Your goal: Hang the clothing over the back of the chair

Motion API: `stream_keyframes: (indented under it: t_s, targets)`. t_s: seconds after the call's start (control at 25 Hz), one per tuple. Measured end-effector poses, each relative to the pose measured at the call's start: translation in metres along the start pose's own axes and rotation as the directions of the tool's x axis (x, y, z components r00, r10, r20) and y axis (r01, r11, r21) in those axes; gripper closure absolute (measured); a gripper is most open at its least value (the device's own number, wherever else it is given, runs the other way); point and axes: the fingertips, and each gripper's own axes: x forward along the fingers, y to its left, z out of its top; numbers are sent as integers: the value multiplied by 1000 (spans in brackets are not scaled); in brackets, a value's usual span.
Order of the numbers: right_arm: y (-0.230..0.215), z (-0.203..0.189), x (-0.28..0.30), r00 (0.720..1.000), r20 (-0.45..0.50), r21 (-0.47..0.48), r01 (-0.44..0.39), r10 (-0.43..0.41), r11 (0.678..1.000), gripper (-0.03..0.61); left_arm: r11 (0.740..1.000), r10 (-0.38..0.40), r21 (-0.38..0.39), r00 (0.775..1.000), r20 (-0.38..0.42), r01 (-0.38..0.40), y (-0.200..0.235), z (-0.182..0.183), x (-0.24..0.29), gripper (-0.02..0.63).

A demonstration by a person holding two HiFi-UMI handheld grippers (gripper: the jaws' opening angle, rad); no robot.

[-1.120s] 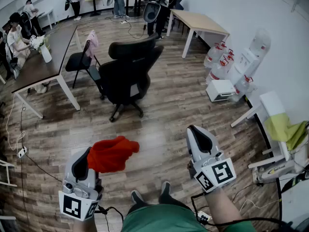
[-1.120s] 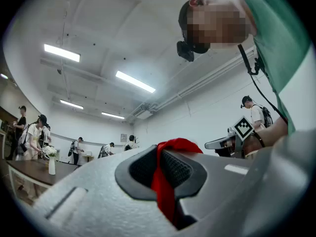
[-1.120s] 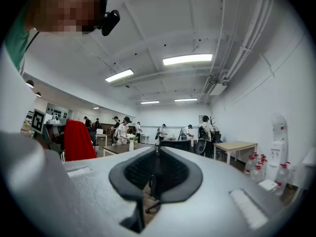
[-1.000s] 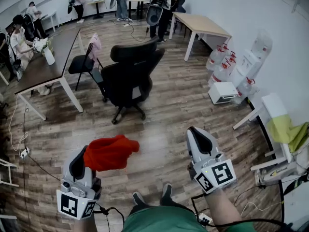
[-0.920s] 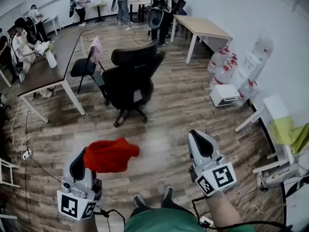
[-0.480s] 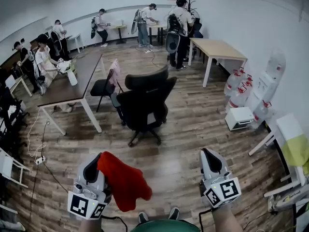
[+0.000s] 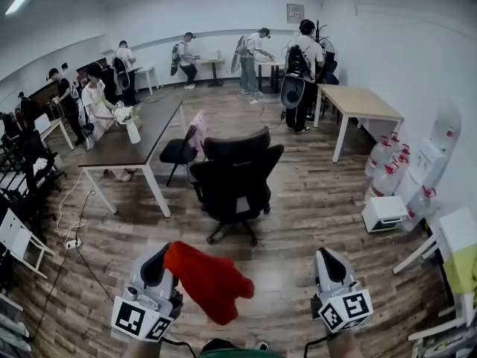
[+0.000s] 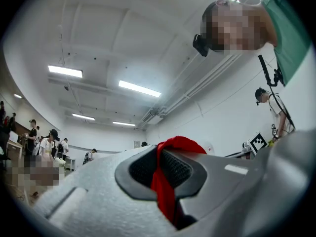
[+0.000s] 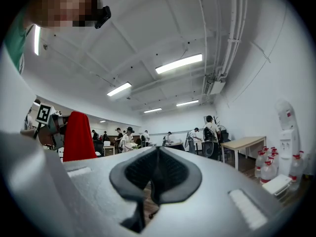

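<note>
Chair awaits its load: a red garment [image 7: 212, 282] is carried at the bottom of the head view, one edge pinched tight between the jaws of the left gripper [image 7: 158, 258], the rest drooping free to the right above the wooden floor [image 7: 313, 207]. Gripping it by a single edge lets the cloth fall open, which should make it easier to drape. The right gripper [image 7: 328, 261] is held level alongside, well apart from the cloth, its jaws pressed together on nothing; it looks kept in reserve to catch or spread the loose side. The black office chair [image 7: 237, 176] stands well ahead in the middle of the room, its tall back bare. Behind it, a smaller chair [image 7: 179, 151] beside a long tabletop [image 7: 141, 136] carries a pink garment [image 7: 198, 128]. The hanging has not begun: the gap to the chair must be closed first, then the cloth raised above the backrest.
</note>
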Motion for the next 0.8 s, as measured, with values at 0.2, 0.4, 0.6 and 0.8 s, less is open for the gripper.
stream_keyframes:
  t_s: [0.2, 0.4, 0.6, 0.8]
  targets:
    - [-22, -2, 11, 1000, -10, 29, -7, 7, 1000, 563, 1000, 4, 17, 1000, -14, -4, -4, 1, 26, 591]
    - [-43, -12, 31, 999, -28, 41, 18, -17, 999, 563, 999, -30, 28, 999, -26, 30, 2, -17, 67, 591]
    - [-71, -17, 63, 995, -54, 23, 90, -88, 996, 563, 997, -80, 12, 997, -20, 80, 26, -42, 120, 591]
    - [-88, -12, 113, 988, -55, 5, 147, -147, 989, 563, 992, -127, -27, 992, 12, 127, 65, -59, 166, 591]
